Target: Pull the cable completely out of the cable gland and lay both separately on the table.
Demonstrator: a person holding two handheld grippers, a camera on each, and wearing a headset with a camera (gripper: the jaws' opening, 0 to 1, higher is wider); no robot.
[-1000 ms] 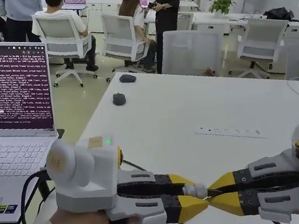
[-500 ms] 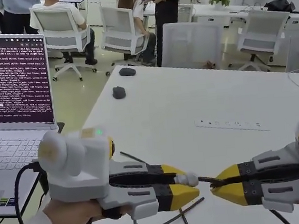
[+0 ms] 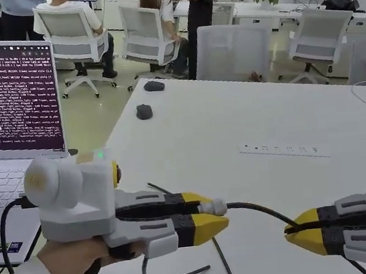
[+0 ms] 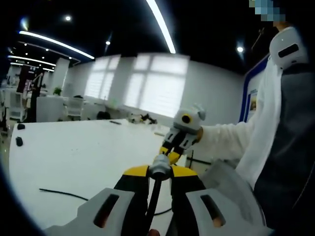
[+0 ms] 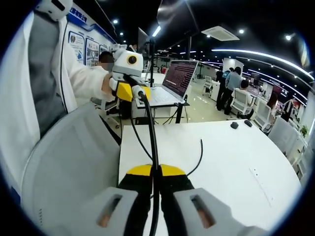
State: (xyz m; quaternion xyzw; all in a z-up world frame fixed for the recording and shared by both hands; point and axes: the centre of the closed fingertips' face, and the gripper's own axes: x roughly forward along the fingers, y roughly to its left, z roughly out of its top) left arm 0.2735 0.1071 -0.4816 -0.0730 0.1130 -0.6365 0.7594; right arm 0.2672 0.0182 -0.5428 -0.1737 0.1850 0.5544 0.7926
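Clamping cable gland [image 3: 212, 207] in left gripper [image 3: 221, 215] jaws, pinching cable [image 3: 261, 209] in right gripper [image 3: 289, 235] jaws, risking slippage under pull.

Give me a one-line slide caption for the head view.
Left gripper holds the cable gland, right gripper grips the cable stretched between them above the white table.
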